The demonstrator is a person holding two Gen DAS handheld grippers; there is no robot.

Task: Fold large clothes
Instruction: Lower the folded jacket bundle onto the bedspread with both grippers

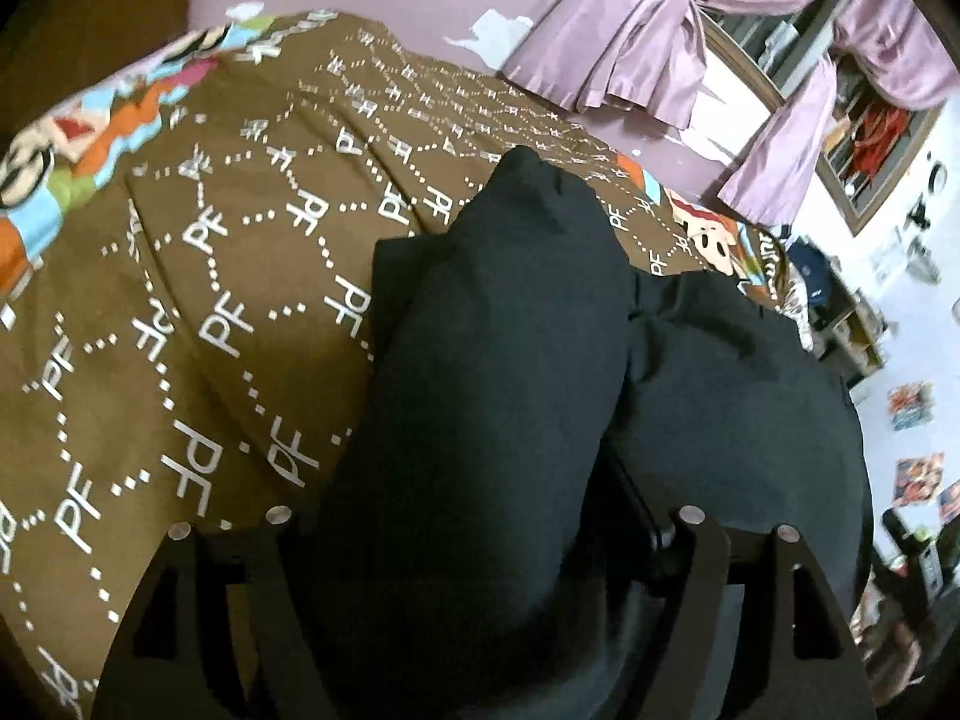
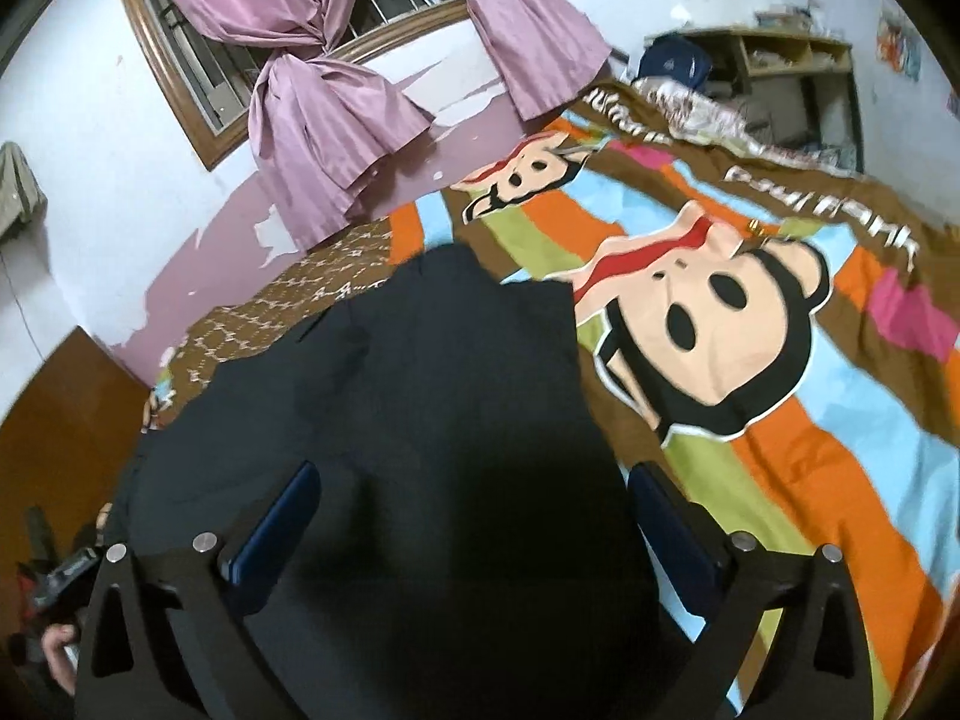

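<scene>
A large black garment [image 1: 510,330] lies bunched on a bed, with a fold line running down its middle. In the left wrist view my left gripper [image 1: 480,516] stands low over it, its jaws apart, and a thick roll of the black cloth fills the gap between them. In the right wrist view the same black garment [image 2: 450,360] spreads out ahead. My right gripper [image 2: 474,480] is wide open over its near end. Its blue pads [image 2: 276,516] stand clear on either side of the cloth.
The bed carries a brown sheet [image 1: 180,240] with white letters and a striped blanket [image 2: 810,480] with a cartoon monkey face. Pink knotted curtains [image 2: 312,108] hang at a barred window behind. A cluttered wooden shelf [image 2: 780,66] stands past the bed's far end.
</scene>
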